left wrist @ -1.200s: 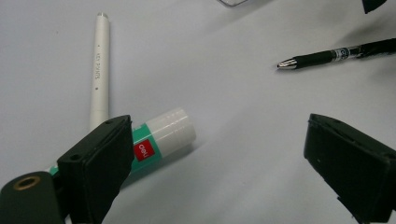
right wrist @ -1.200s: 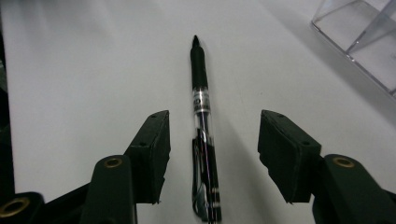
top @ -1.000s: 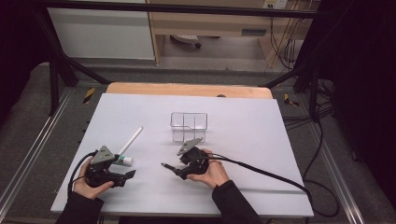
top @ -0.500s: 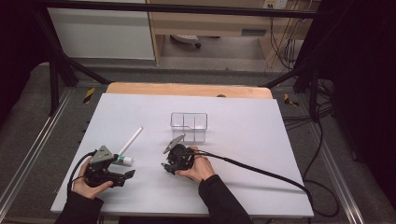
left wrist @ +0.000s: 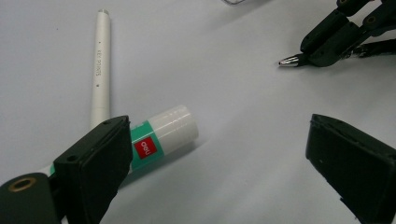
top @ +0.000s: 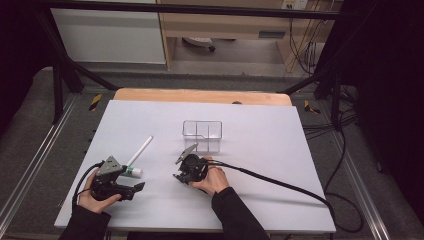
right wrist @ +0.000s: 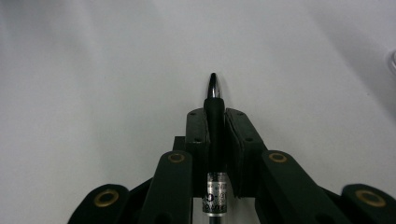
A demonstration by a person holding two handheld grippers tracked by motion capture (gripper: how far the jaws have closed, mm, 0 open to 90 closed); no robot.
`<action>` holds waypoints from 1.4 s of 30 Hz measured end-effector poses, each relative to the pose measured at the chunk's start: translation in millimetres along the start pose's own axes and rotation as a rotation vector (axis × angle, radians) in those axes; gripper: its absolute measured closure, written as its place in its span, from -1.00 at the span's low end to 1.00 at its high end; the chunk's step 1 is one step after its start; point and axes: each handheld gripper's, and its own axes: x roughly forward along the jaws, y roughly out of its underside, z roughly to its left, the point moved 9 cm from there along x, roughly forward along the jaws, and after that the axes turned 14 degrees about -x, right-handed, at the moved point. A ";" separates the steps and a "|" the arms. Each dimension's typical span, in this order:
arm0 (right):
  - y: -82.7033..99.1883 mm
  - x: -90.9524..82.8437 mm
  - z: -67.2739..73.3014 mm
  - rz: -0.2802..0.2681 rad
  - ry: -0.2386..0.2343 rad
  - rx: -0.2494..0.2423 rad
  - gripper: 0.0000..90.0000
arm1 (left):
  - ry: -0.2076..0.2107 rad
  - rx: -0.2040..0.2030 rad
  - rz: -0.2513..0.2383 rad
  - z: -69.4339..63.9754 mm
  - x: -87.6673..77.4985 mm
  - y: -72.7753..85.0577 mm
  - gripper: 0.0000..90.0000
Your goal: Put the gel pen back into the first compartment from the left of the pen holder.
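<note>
My right gripper (right wrist: 215, 116) is shut on a black pen (right wrist: 214, 105) with a silver tip; its jaws have just been closing, and the pads now press on the barrel. In the high view it (top: 178, 176) sits low over the middle of the white table (top: 260, 165). My left gripper (left wrist: 219, 158) stands open near the front left (top: 134, 187), with nothing between its pads. A green and white glue stick (left wrist: 163, 135) lies just past its left pad, beside a white pen (left wrist: 100, 70). Farther off, the right gripper's pen tip (left wrist: 290, 60) sticks out.
A clear plastic box (top: 202, 135) with compartments stands just behind the right gripper. The right gripper's black cable (top: 280, 182) trails across the table to the right edge. A wooden strip (top: 200, 95) runs along the table's far side.
The right hand has moved left and a little down over the black pen, and its jaws have closed on it. The left hand has stayed where it was.
</note>
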 end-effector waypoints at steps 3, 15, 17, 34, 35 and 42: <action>0.1 -0.3 -0.2 -0.003 -0.003 0.005 0.79 | 0.000 0.000 -0.001 0.0 -0.2 -0.1 -0.84; -6.7 -20.3 -0.9 -0.041 0.028 -0.009 0.80 | 0.000 0.001 -0.001 -0.3 -0.5 -0.3 -0.84; -9.3 -26.0 -1.6 -0.059 0.041 -0.012 0.80 | -0.001 0.000 -0.002 -0.3 -0.7 -0.3 -0.84; -29.1 -85.3 -21.4 -0.311 0.207 0.032 0.80 | -0.001 0.001 -0.002 -0.7 -0.7 -0.3 -0.84; -29.7 -88.9 -23.4 -0.326 0.220 0.040 0.80 | 0.000 0.001 -0.003 -0.8 -0.7 -0.3 -0.84; -37.6 -111.0 -35.8 -0.430 0.286 0.080 0.80 | -0.001 0.002 -0.002 -0.9 -0.4 -0.2 -0.84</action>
